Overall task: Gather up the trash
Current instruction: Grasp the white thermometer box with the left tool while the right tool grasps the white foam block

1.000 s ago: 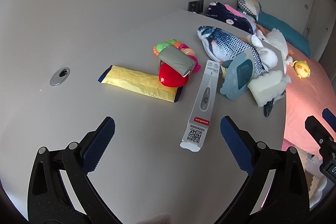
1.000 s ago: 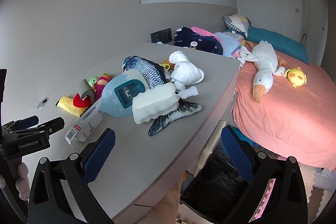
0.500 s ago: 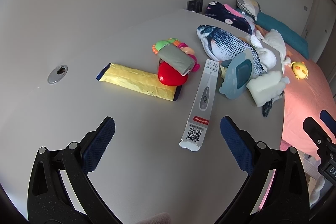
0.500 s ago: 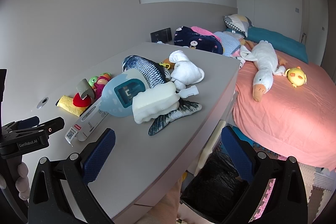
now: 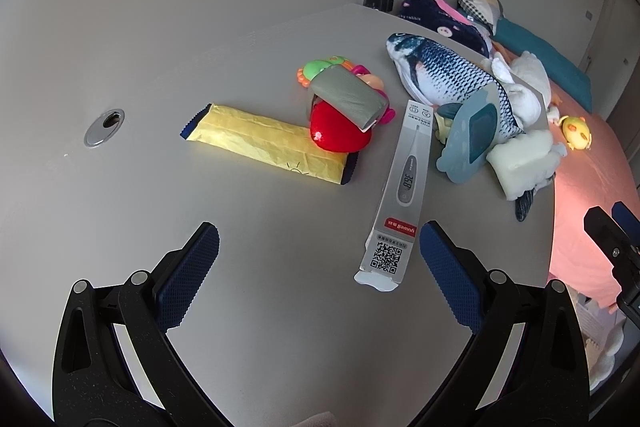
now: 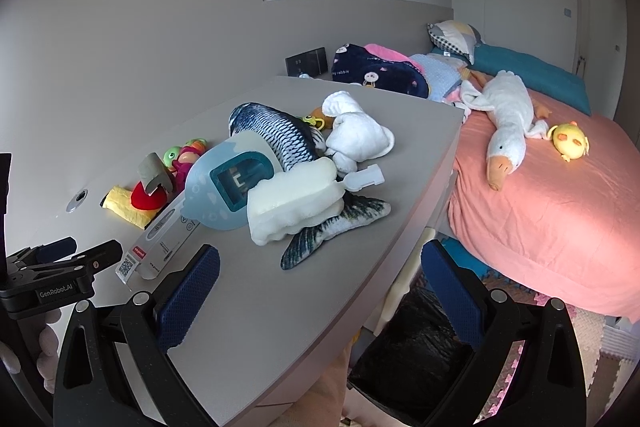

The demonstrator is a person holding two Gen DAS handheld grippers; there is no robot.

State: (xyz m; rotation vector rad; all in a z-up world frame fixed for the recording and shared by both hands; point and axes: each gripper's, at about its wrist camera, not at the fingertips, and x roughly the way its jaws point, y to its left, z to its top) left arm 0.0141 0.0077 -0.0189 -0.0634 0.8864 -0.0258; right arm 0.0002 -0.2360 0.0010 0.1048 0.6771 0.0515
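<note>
The left gripper (image 5: 318,247) hovers low over a grey desk (image 5: 260,307), its blue-padded jaws spread wide and holding nothing. Just ahead, between those jaws and slightly right, lies a long white thermometer box (image 5: 400,187), flat on the desk, its torn flap nearest, with a QR code, a red brand label and a printed thermometer picture (the display reads 36.8). Left of it lies a crumpled yellow wrapper (image 5: 260,143) with dark blue ends; a red plush toy (image 5: 338,135) rests on its right end, topped by a grey roll (image 5: 350,95). Beyond sits a plush fish (image 5: 444,75) with a blue fish-shaped card (image 5: 468,143) leaning on it. The right gripper (image 6: 320,275), also wide open and empty, hangs over the desk edge above a black-lined bin (image 6: 412,347). Farther off, a pink bed (image 6: 560,227) carries a white goose toy (image 6: 506,119).
</note>
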